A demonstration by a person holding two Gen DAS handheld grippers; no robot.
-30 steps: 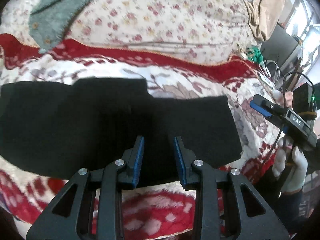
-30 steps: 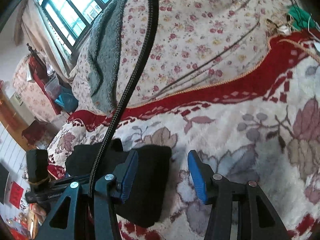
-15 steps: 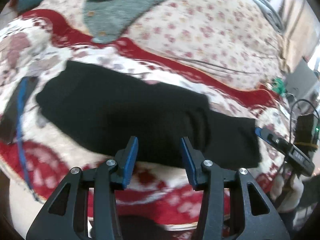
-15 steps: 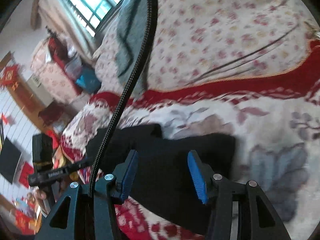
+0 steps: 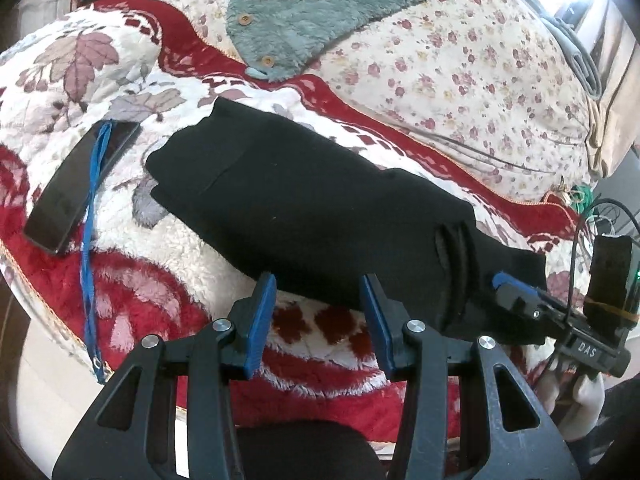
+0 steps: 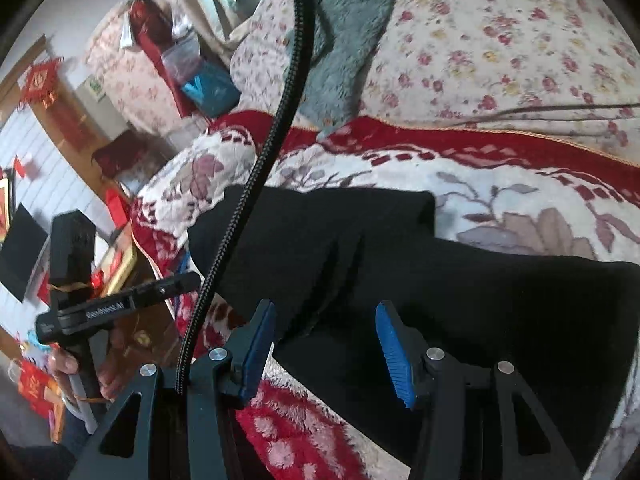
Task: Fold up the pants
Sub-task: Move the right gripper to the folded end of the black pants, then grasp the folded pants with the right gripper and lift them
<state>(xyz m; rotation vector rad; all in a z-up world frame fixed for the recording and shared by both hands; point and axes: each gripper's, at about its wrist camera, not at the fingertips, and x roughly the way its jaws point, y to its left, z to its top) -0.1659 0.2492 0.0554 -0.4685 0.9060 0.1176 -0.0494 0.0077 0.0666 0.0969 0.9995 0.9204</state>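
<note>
Landmark: the black pants point(image 5: 320, 216), lying as a long folded strip across the red-and-white fleece blanket point(image 5: 168, 280), nearer the blanket's front edge than the flowered quilt.

1. Left gripper point(image 5: 316, 316): just short of the pants' near edge, approx. mid-length. Jaws partly open, nothing between them; blanket shows in the gap.
2. Right gripper point(image 6: 326, 340): over the near edge at one end of the pants, jaws apart w/ black cloth lying between and under them. Pads do not appear to press on the cloth; no grip evident. In the left wrist view its blue tip point(image 5: 504, 282) sits at the pants' right end.
3. Handling (judgement): cloth looks soft, thick, limp, light; will sag and slide off a loose pinch. Several layers are stacked, so take hold at the end corners, through all layers, one gripper per corner, and lift both together to avoid the fold skewing.
4. Left of the pants: a dark phone point(image 5: 80, 184) w/ a blue strap point(image 5: 90, 216) on the blanket, well apart.
5. Beyond the pants: red blanket border, then the flowered quilt point(image 5: 460, 64) w/ a grey-green fleece garment point(image 5: 320, 12) on it.

Hard to tell: layer count, which end is the waistband, and the pants' right end, partly covered by the right gripper. Black cloth hides seams. Room bkgd is blurred.
</note>
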